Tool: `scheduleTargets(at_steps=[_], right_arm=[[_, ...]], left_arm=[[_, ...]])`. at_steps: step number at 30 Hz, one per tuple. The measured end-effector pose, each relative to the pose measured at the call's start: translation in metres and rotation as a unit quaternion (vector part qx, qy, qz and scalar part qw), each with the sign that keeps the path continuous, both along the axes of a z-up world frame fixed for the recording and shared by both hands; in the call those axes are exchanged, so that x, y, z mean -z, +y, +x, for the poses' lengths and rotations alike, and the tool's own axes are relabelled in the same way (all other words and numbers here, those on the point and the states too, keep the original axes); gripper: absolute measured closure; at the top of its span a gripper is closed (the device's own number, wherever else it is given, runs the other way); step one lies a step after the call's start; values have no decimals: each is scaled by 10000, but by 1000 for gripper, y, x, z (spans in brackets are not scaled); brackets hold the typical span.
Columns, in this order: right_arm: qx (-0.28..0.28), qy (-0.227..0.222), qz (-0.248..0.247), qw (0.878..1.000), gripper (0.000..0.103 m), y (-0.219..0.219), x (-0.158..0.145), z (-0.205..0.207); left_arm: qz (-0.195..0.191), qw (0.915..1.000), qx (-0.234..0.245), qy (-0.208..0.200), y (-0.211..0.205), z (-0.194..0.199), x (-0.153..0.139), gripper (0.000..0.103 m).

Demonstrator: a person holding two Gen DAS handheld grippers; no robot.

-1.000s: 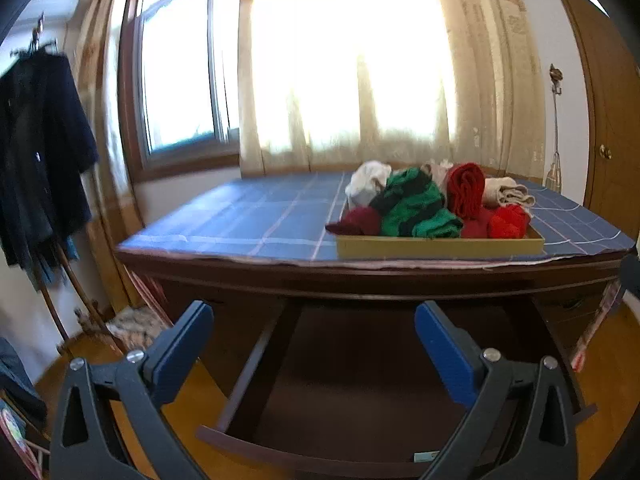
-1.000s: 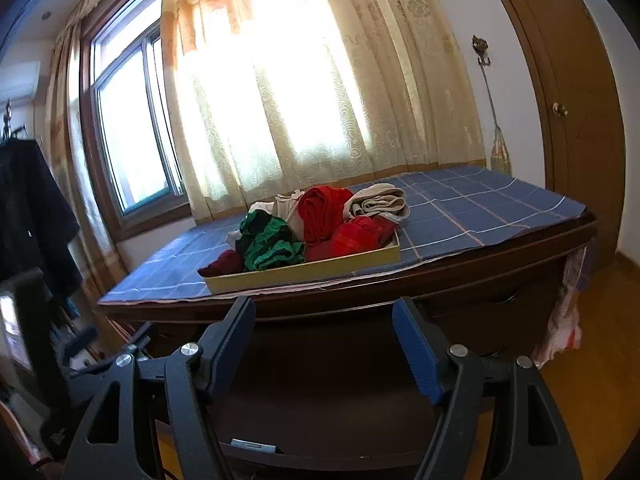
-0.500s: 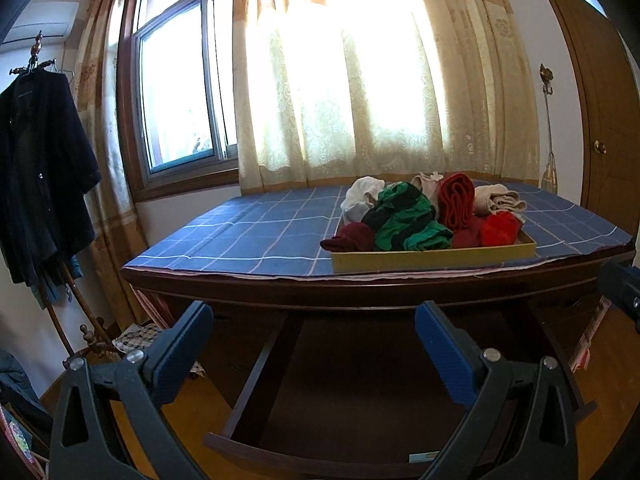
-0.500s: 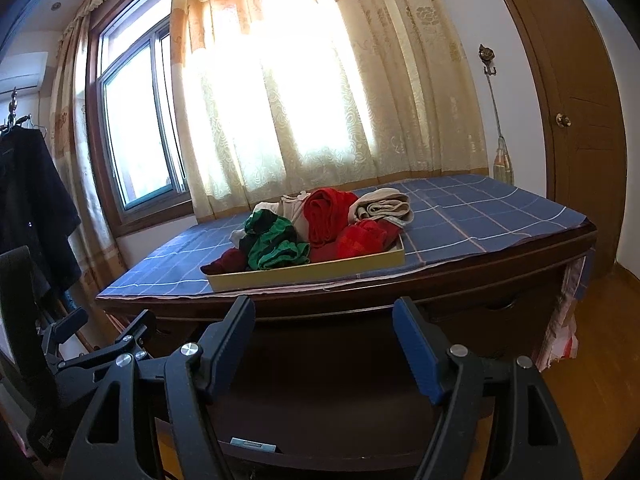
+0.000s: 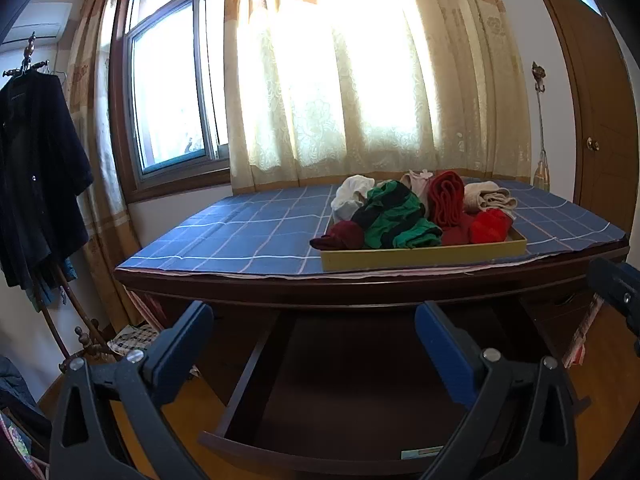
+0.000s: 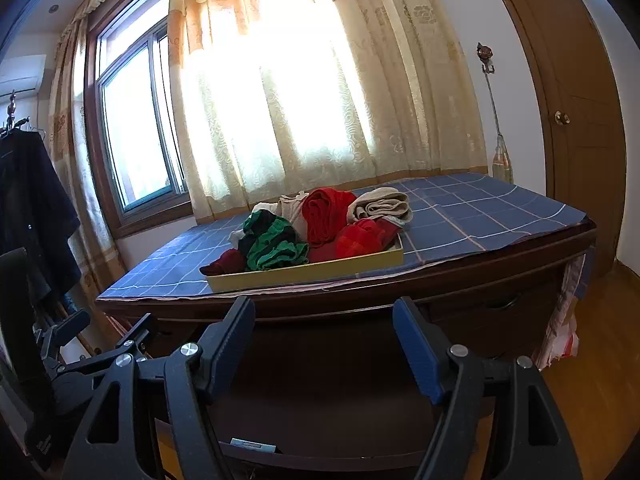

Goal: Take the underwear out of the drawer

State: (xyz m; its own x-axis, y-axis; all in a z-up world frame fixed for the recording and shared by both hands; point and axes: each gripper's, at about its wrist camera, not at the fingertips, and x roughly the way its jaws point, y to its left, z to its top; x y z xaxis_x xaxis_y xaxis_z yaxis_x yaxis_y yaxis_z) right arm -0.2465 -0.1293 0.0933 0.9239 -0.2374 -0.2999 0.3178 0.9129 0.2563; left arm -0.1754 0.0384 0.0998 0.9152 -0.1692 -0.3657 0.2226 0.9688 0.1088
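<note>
In the left wrist view, a dark coat (image 5: 36, 176) is hanging from a rack at the far left, beside a window (image 5: 176, 92) with the cream curtain (image 5: 360, 80) glowing in the sun next to it. A wooden desk (image 5: 360, 292) is standing under the window, wearing a blue checked cloth (image 5: 248, 232). On the right half of that cloth a shallow yellow tray (image 5: 420, 256) is sitting near the front edge, and the underwear (image 5: 396, 216) is lying heaped in it: white, dark red, green with black, bright red and beige pieces, all touching one another. Below the desktop the drawer (image 5: 320, 452) is standing pulled out, its dark inside showing nothing that can be made out. The left gripper (image 5: 312, 344) is hovering in front of the drawer with its blue pads spread wide and nothing between them. At the right edge a wooden door (image 5: 600, 120) is showing.

In the right wrist view, the left gripper is appearing at the lower left edge. The right gripper (image 6: 324, 344) is hanging over the open drawer (image 6: 320, 456), released, its jaws standing wide apart and gripping nothing. The tray (image 6: 304, 274) with the underwear (image 6: 320, 224) is sitting above it on the desk (image 6: 400, 292), well apart from both grippers. A door (image 6: 576, 120) is standing at the right.
</note>
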Motion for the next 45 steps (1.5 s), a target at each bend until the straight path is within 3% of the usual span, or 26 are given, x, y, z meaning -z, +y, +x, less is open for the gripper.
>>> scheduleTargets(at_steps=[45], right_arm=[[13,37,-11,10000,29,-1,0,1]], left_arm=[[1,10000,45,-66,-2,0,-2,0]])
